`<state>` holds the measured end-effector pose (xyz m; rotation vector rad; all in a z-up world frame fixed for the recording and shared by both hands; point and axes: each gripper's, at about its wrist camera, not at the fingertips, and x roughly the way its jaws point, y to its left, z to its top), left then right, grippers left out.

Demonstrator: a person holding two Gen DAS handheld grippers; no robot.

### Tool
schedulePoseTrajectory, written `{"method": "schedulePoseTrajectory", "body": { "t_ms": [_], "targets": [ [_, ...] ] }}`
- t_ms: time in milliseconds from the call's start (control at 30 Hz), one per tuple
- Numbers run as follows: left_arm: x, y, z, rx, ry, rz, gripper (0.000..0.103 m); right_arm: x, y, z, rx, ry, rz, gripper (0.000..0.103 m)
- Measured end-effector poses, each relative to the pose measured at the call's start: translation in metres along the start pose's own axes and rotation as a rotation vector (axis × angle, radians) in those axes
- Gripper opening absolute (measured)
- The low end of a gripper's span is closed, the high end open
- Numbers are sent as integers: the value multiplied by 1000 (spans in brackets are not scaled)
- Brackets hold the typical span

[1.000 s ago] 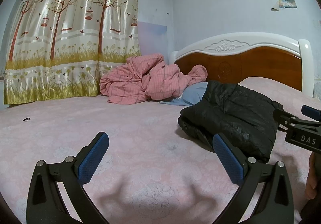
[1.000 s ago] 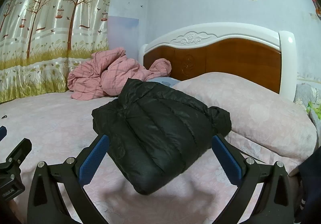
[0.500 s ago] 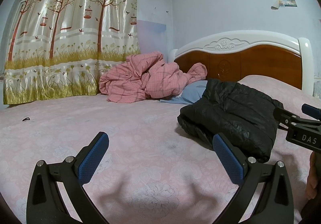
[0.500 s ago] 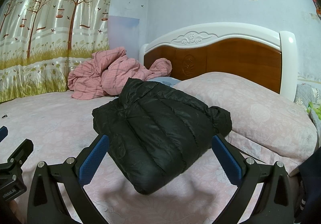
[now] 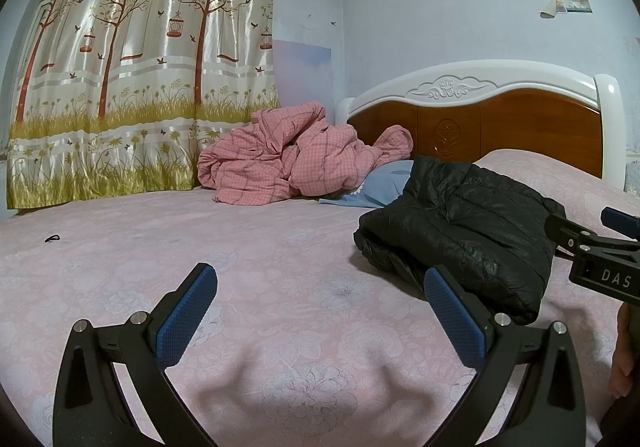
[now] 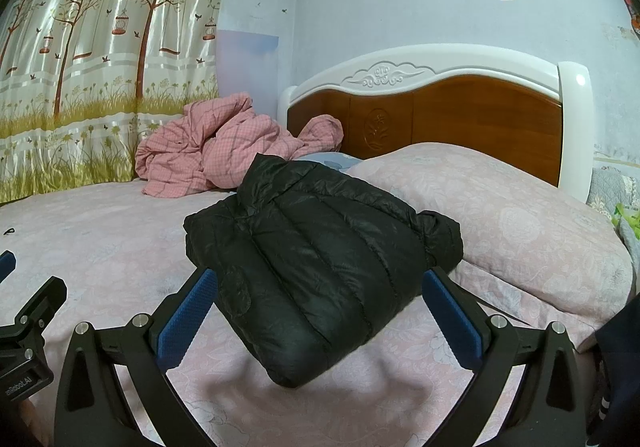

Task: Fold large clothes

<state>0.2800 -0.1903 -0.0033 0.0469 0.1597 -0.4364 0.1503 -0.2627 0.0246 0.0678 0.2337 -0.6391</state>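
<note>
A black puffer jacket [image 6: 320,255] lies folded into a compact bundle on the pink bed sheet [image 6: 104,231]. It also shows in the left wrist view [image 5: 460,231], to the right. My right gripper [image 6: 320,287] is open and empty, held just in front of the bundle with a finger on either side of its near corner, not touching it. My left gripper [image 5: 320,291] is open and empty over bare sheet [image 5: 240,247], left of the jacket. The right gripper's body [image 5: 600,263] shows at the right edge of the left wrist view.
A crumpled pink checked duvet [image 5: 296,159] and a blue pillow [image 5: 384,183] lie at the back by the curtain [image 5: 132,87]. A wood and white headboard [image 6: 440,107] stands behind. A large pink pillow [image 6: 500,207] lies right of the jacket. A small dark item [image 5: 52,237] lies far left.
Both grippers stay open and almost still. The left wrist view has drifted very slightly. The jacket has not moved.
</note>
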Motion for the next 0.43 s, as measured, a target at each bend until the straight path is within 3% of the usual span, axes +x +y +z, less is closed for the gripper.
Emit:
{"method": "schedulePoseTrajectory", "body": {
  "t_ms": [433],
  "targets": [
    [5,-1,-3,9,38,-14,103,-1,1,0,-2,3,-1,103]
  ]
}}
